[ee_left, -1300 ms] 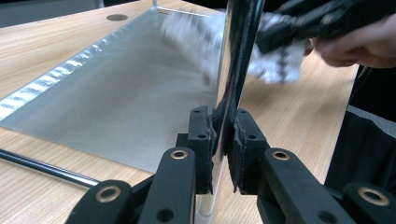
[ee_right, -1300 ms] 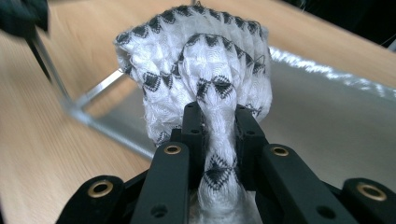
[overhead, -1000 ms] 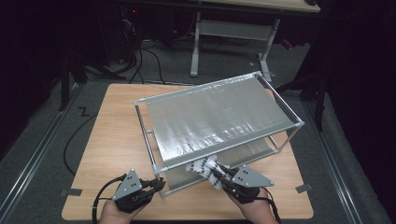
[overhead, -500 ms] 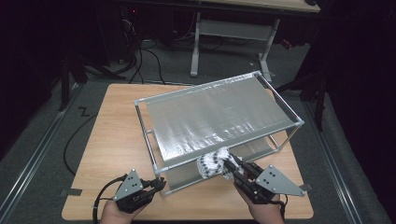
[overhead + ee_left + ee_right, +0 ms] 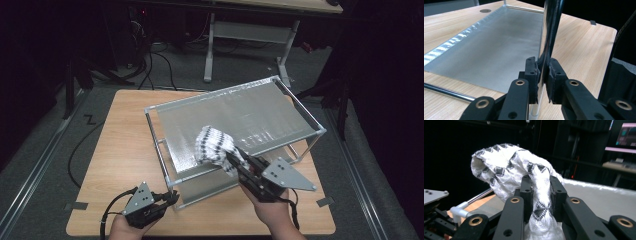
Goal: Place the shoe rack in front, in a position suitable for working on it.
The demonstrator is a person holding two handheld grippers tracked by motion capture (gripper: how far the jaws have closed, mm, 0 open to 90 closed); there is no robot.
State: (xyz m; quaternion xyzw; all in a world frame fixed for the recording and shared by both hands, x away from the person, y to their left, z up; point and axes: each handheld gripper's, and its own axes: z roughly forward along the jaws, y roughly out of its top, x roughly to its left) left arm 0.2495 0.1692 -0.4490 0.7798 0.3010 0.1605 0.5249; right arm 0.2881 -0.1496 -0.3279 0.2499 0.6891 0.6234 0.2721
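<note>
Right gripper [image 5: 231,161] clamped around cloth [image 5: 212,145]

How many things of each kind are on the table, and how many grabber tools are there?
Metal racks: 1, the two-shelf rack
Patterned cloths: 1, the black-and-white cloth
Grabber tools: 2, the left gripper clamped on the rack's front post, and the right gripper holding the cloth above the top shelf
Total: 4

The cloth [image 5: 214,145] was white with black diamond patterning; the rack [image 5: 260,107] was silver-grey, the surface [image 5: 120,135] light wood, the jaws black.
</note>
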